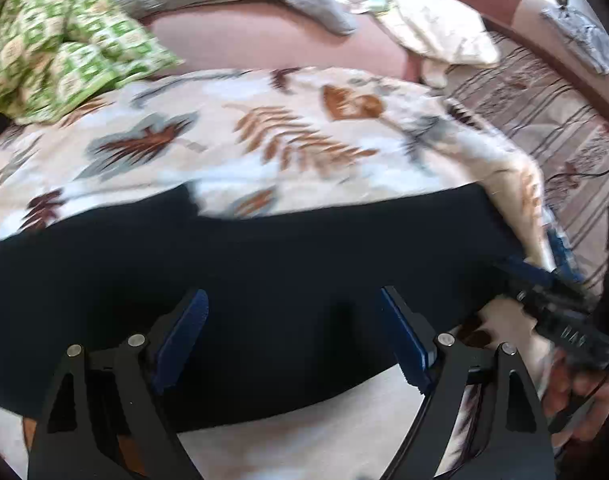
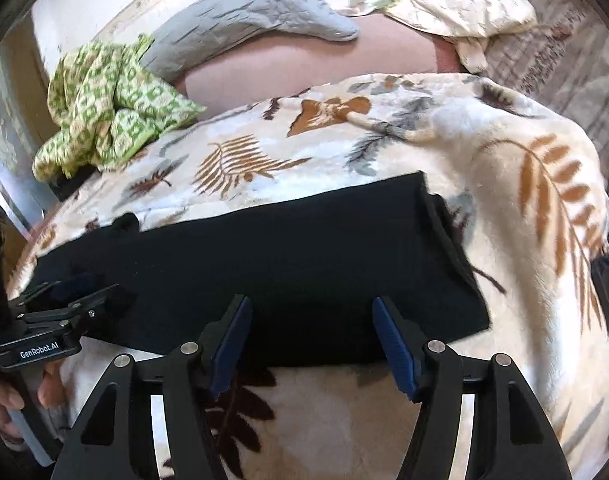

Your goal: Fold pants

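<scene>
Two spread, empty units, left hand-held gripper [image 1: 294, 334] and right hand-held gripper [image 2: 312, 342], hover while we judge the pants [image 2: 264, 264] partly folded (further folds apparently remain).

Open blanket [image 2: 344, 420] is seen in front of the near edge of the black pants [image 2: 264, 272], where a tool could pass. Beyond the pants, bare blanket is bounded by a green patterned cloth [image 2: 104, 108] at the far left and a grey pillow [image 2: 244, 12] behind.
</scene>
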A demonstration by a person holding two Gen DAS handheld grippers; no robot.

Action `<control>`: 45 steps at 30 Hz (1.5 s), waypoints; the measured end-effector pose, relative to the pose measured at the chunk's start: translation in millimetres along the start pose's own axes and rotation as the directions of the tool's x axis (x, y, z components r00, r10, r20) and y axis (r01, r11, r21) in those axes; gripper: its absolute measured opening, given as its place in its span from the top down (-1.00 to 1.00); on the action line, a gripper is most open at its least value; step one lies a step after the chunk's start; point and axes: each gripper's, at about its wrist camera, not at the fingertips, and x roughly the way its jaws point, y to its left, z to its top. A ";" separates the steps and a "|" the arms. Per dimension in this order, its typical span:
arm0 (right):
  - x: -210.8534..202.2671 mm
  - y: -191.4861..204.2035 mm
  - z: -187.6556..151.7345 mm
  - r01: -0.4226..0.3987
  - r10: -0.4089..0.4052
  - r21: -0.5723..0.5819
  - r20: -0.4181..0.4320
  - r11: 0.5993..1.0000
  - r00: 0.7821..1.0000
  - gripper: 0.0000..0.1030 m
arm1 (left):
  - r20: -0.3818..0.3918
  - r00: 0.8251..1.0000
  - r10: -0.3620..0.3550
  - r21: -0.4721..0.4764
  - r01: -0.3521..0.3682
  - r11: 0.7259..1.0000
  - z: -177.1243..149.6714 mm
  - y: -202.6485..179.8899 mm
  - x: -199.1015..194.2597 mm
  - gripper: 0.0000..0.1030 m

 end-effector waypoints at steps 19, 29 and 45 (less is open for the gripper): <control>-48.6 -40.8 -25.0 -0.054 0.057 0.130 -0.022 0.990 0.998 -0.55 | -0.171 0.983 -0.072 -0.020 0.070 0.997 58.5 -79.4 44.4 -0.68; -48.4 -78.1 -36.7 -0.058 0.076 0.247 -0.063 0.967 0.995 -0.59 | -0.231 0.960 -0.160 0.110 0.189 0.976 80.6 -126.4 63.4 -0.69; -42.4 -96.1 -38.5 -0.241 0.242 0.392 0.047 0.888 0.969 -0.63 | -0.388 0.878 -0.281 0.262 0.397 0.880 102.4 -149.6 122.9 -0.69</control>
